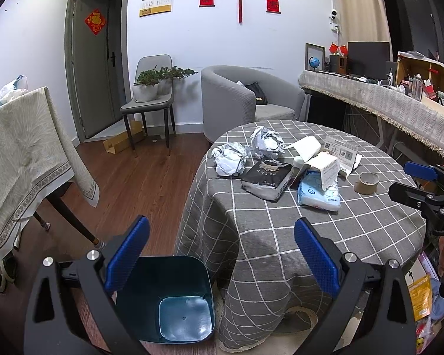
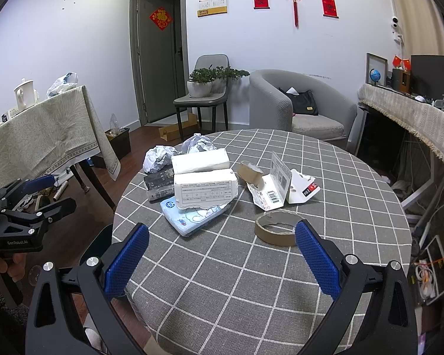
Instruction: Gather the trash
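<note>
Trash lies on a round table with a grey checked cloth (image 1: 325,222) (image 2: 251,281): two crumpled paper balls (image 1: 231,162) (image 2: 158,159), a black packet (image 1: 266,179), a blue tissue pack (image 1: 319,192) (image 2: 192,217), torn white boxes (image 2: 205,186), torn card packaging (image 2: 276,183) and a cardboard tape ring (image 1: 366,182) (image 2: 276,227). A teal bin (image 1: 174,301) stands on the floor beside the table, empty. My left gripper (image 1: 222,254) is open above the bin and table edge. My right gripper (image 2: 222,254) is open over the table, just before the tape ring.
A second table with a pale cloth (image 1: 23,159) stands left. A chair holding potted plants (image 1: 151,88) and a grey armchair (image 1: 245,100) sit by the far wall. A cluttered counter (image 1: 384,97) runs along the right. Wooden floor (image 1: 139,177) lies open between the tables.
</note>
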`<state>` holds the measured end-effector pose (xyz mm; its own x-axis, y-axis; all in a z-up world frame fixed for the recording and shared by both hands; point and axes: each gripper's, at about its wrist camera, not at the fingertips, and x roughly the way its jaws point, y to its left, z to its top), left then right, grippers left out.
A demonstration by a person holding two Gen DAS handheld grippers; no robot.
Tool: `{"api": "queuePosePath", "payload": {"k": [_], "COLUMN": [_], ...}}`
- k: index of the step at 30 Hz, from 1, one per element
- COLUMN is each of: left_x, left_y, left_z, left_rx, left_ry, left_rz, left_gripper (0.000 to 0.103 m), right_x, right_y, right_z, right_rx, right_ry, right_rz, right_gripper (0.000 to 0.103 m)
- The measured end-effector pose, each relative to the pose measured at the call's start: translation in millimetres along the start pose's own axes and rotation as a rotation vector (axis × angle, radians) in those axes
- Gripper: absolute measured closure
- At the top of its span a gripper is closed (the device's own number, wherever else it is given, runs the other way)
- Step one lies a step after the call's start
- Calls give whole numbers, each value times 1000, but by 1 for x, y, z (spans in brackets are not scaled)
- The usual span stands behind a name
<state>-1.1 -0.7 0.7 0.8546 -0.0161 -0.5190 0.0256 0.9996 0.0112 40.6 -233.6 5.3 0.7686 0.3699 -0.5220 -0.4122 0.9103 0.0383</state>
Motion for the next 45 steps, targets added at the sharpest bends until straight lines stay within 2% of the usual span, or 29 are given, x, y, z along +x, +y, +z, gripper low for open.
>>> {"api": "queuePosePath", "payload": {"k": [9,17,21,24,29,30,33,37,44,45], "left_x": [-1,1,9,13,24,26,33,41,52,54], "left_y": [0,-4,-7,-14,-24,-25,-29,-33,-40,-41], "left_z": [2,9,13,17,21,22,24,28,35,36], "left_rx": [-7,13,-3,13,23,23,21,1,-42,-49], "left_ry": [-2,-25,-7,-10,-8,-5,11,21,26,34], "left_rz": [-14,-44,-94,-123,-170,-177,-188,-218,-288,-302], "left_gripper": [3,4,4,5,5,7,21,26,28,32], "right_x": [2,11,17,22,35,37,43,53,68,70], "right_y": [-3,-13,-22,-32,-42,-42,-47,-49,-55,-57], "right_z": [-5,0,0,3,4,4,3,3,3,3], "right_rx": [11,33,65,97,116,118,127,144,150,156], "right_ry": [7,44,71,89,128,136,160,194,230,234], "right_rz": [-17,-91,-105,-116,-117,-116,-129,-140,-147,-149], "right_gripper": [3,3,4,13,14,14,14,20,22,22]}}
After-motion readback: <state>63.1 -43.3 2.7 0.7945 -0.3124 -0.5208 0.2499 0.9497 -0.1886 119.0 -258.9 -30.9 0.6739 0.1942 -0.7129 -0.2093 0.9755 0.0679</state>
